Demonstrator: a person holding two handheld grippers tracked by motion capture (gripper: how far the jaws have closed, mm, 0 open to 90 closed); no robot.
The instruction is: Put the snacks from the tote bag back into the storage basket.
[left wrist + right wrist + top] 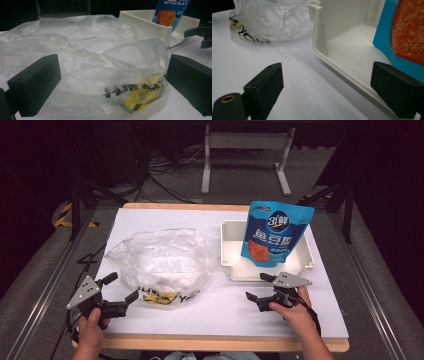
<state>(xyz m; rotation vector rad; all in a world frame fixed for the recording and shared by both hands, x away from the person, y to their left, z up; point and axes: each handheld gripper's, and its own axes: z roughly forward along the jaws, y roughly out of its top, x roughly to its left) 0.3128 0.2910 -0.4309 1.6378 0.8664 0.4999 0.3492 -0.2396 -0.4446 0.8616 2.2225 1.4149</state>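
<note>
My left gripper (pixel 120 290) stands wide open and empty at the near edge of the bag (pixel 160 262), jaws either side of its printed corner. The bag is thin clear plastic, crumpled and puffed, lying on the counter (pixel 220 312) left of the tray (pixel 227 245), just beside it. In the left gripper view the bag (pixel 95 67) fills the gap between my jaws, its yellow and black print lowest and nearest.

My right gripper (pixel 260 287) is also wide open and empty, at the near left corner of the tray. A blue pouch (pixel 275 232) stands upright in the tray, leaning on its far wall.

Judgement on handling: the bag looks very light, soft and slippery; it will collapse and slide under a closing jaw. A bunched fold near the printed corner offers the thickest hold. A single film layer may slip out. The pouch seems stiffer, light, and best taken by its top seam
</note>
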